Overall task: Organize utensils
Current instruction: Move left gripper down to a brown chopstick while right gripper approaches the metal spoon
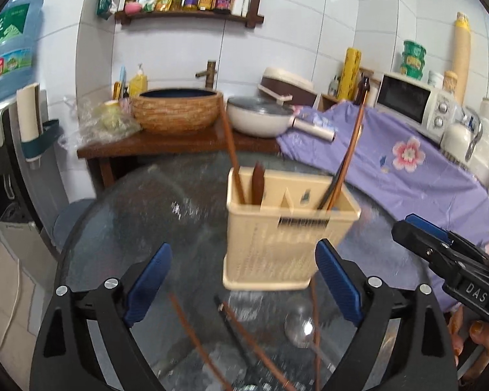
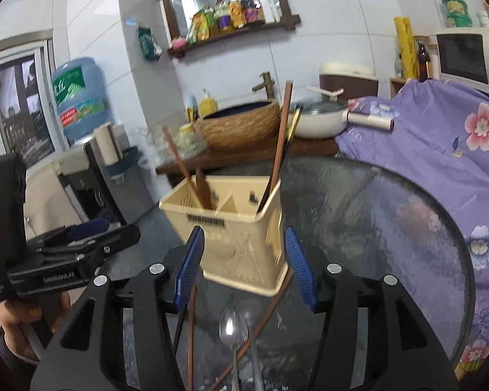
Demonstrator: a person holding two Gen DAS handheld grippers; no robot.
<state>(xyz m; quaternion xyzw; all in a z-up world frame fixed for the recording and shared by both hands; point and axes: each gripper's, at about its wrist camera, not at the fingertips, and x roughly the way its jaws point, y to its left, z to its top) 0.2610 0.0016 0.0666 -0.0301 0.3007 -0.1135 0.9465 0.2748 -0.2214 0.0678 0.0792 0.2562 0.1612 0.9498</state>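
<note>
Cream caddy upright mid glass table, w/ brown chopsticks leaning out of its left compartment and more sticks out of its right. Left gripper jaws wide open, nothing betw. blue pads, hovering over loose chopsticks and a spoon lying on glass just in front of caddy. Right gripper jaws apart too, gripping nothing, pads flanking caddy's near face w/o touching as far as visible, two spoons and crossed sticks on glass below; purple floral cloth alongside table.
</note>
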